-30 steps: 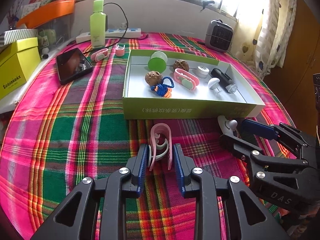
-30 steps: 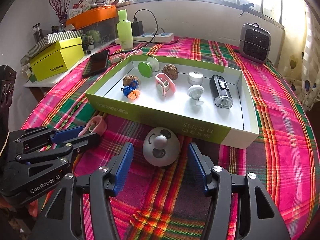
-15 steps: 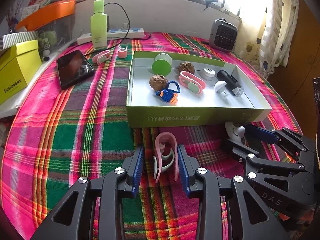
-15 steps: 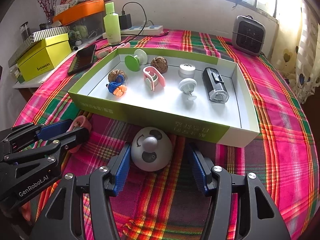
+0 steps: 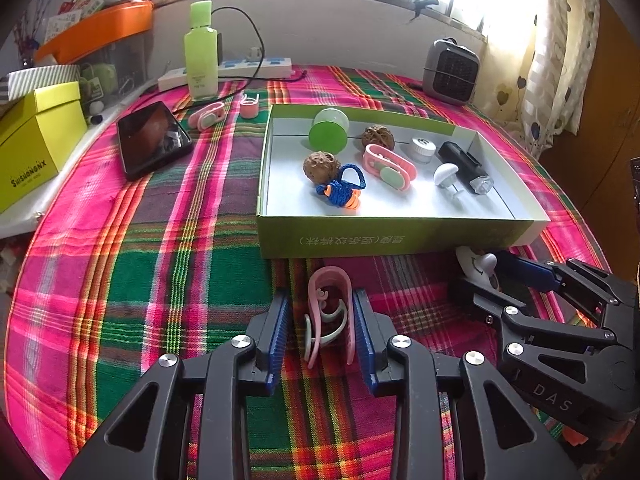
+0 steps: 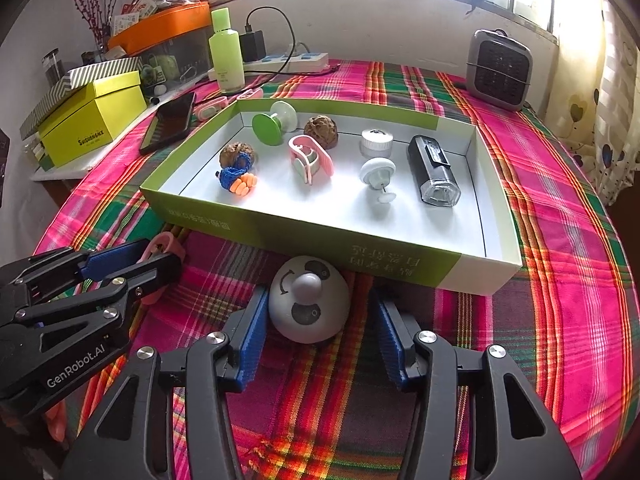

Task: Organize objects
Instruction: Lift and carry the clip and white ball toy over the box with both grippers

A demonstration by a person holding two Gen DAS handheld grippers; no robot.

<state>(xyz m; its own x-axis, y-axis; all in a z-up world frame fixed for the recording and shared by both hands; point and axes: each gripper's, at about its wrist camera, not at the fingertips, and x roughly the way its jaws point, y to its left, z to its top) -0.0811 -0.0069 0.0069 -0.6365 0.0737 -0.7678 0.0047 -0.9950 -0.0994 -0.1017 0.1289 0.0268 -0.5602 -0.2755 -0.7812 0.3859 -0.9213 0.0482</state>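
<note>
Left gripper closing around pink clip — right gripper narrowing from wide open onto white dome, neither lifted.

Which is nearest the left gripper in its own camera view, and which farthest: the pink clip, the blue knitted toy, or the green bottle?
1. Pink clip: between the left gripper fingers.
2. Blue knitted toy: inside the box.
3. Green bottle: far back, left, by the wall.

On the plaid tablecloth the green-walled cardboard tray holds 2 walnuts, a clip and a torch. Just before its front wall lie the pink plastic clip to the left and the white domed knob to the right
</note>
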